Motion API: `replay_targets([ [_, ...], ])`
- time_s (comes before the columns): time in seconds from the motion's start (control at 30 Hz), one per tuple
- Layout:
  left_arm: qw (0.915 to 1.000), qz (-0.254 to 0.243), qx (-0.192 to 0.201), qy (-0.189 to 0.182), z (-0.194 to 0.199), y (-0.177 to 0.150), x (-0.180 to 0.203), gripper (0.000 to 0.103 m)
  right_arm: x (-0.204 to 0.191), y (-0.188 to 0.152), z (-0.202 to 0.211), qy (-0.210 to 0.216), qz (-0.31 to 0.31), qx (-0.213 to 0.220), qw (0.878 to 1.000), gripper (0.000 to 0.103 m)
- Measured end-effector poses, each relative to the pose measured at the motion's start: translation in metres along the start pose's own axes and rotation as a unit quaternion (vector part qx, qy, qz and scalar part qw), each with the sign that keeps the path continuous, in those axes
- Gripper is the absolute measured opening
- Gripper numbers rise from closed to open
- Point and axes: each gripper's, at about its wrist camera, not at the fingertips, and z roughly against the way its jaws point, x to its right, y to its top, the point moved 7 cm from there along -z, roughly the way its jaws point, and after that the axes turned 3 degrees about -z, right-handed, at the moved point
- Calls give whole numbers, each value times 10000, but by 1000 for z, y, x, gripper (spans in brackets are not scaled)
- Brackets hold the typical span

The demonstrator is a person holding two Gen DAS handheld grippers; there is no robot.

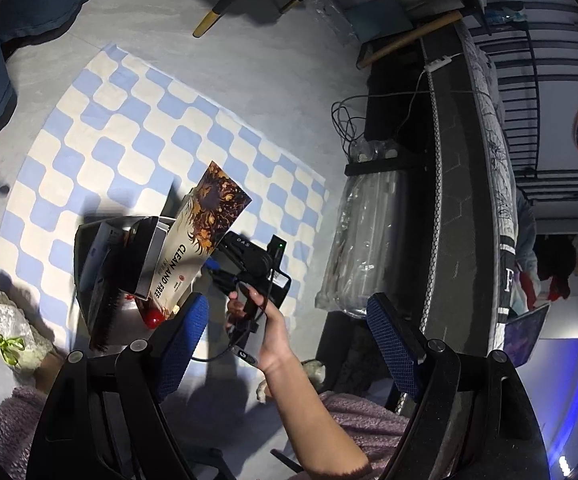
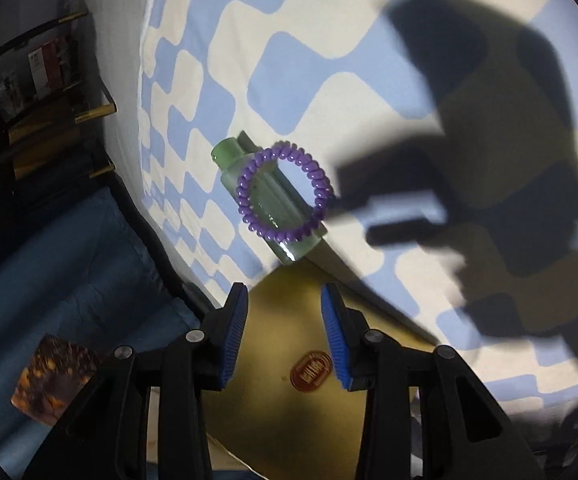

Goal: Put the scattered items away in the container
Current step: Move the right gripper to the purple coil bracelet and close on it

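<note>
In the right wrist view, the right gripper (image 2: 285, 336) stands with its blue-padded jaws partly apart and nothing between them; below and just past the pads lies a yellow-olive flat thing with a brown round seal (image 2: 312, 365) on it (what it is I cannot tell). Just beyond its far edge a pale green bottle (image 2: 285, 236) lies on its side on the blue and cream checkered rug (image 2: 329, 60), and a purple spiral hair tie (image 2: 285, 190) lies on top of the bottle. To the left, off the rug, is blue fabric (image 2: 69, 272).

In the left wrist view, the left gripper (image 1: 285, 344) has its jaws wide apart, holding nothing. Between and beyond them a person's hand (image 1: 257, 320) grips the handle of the other black gripper tool (image 1: 249, 264), which reaches toward the container (image 1: 85, 264) standing on the same rug (image 1: 149, 128). The container already holds a book marked "CLEAN AND FREE" (image 1: 193, 248), leaning upright, a dark box (image 1: 145, 256) beside it, a black comb (image 1: 105, 312) and something red (image 1: 154, 319). Farther right runs a dark bed frame (image 1: 461, 200).
</note>
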Motion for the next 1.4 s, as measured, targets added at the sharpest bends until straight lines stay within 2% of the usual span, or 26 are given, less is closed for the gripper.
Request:
replay_targets([
  [0.23,9997,255,38,26,2,10,-10,81,4,29,-24,-43,-267,188,9995,39],
  [0.3,9997,257,14,35,0,11,-9,81,1,34,-28,124,-329,255,9991,38],
  [0.33,9997,256,-3,67,-1,12,-10,81,-3,36,-28,151,-276,339,9989,34],
  [0.37,9996,266,-13,94,-2,14,-10,81,-8,37,-27,123,-115,436,9989,25],
  [0.4,9995,288,-14,101,-2,15,-9,81,-13,37,-24,-63,109,539,9985,2],
  [0.43,9995,311,-18,90,-3,15,-8,81,-15,36,-23,-292,302,600,9973,1],
  [0.53,9994,346,-43,-24,-3,15,-4,81,-17,31,-18,-535,487,614,9955,1],
  [0.67,9992,235,-87,-303,-3,5,4,81,-12,28,-1,-536,397,695,9953,2],
  [0.73,9992,144,-139,-332,-3,-1,4,81,-6,31,7,-385,118,796,9960,10],
  [0.8,9993,122,-192,-312,-4,-5,-1,81,-9,34,9,-379,33,818,9959,25],
  [0.9,9989,304,-219,-288,-6,-5,-14,81,-28,35,5,-1022,538,969,9886,37],
  [0.97,9983,464,-199,-306,-5,-1,-20,81,-42,34,-3,-1368,1069,964,9801,39],
  [1.07,9979,574,-132,-275,-3,7,-26,81,-61,35,-20,-1453,1412,843,9756,39],
  [1.27,9977,643,-39,-229,6,16,-31,81,-62,51,-50,-1518,1190,764,9782,37],
  [1.33,9975,664,-41,-240,6,17,-31,81,-55,53,-55,-1697,1149,700,9763,33],
  [1.4,9975,651,-78,-246,5,17,-30,81,-48,54,-60,-1964,1161,574,9719,9],
])
